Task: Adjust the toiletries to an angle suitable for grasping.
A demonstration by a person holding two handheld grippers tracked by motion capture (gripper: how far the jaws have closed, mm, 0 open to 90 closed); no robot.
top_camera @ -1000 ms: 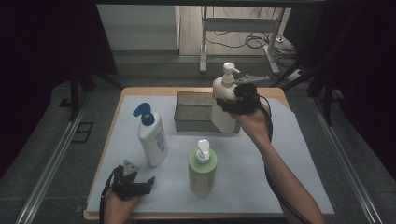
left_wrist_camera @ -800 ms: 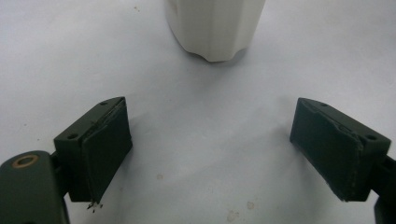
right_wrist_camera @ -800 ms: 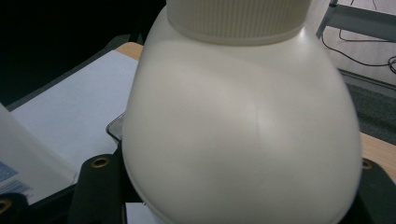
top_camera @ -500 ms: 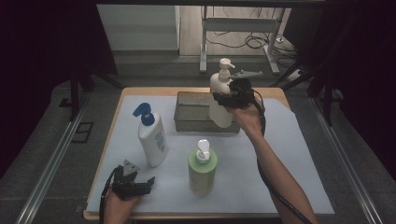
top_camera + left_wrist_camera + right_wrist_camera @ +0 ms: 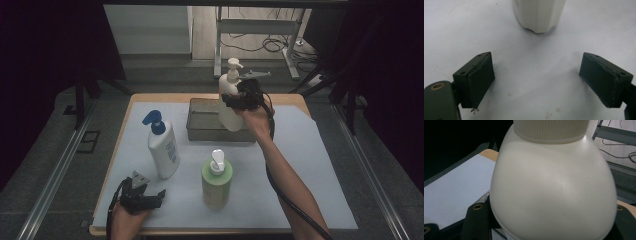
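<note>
Right gripper [image 5: 240, 97] fingers grasp the cream plastic pump bottle [image 5: 229, 102] upright above the grey mesh tray [image 5: 202, 125]. Left gripper [image 5: 536, 82] fingers released, on the white-covered tabletop [image 5: 310, 165].

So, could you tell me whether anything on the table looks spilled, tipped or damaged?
Nothing stands out. The white pump bottle is upright in the right gripper over the grey tray; the blue-capped bottle and green bottle stand upright.

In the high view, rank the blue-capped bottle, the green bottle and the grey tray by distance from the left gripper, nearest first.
From the left gripper:
1. Blue-capped bottle, standing just beyond it, slightly right.
2. Green bottle, to its right, near the front edge.
3. Grey tray, at the back of the table, farthest.
</note>
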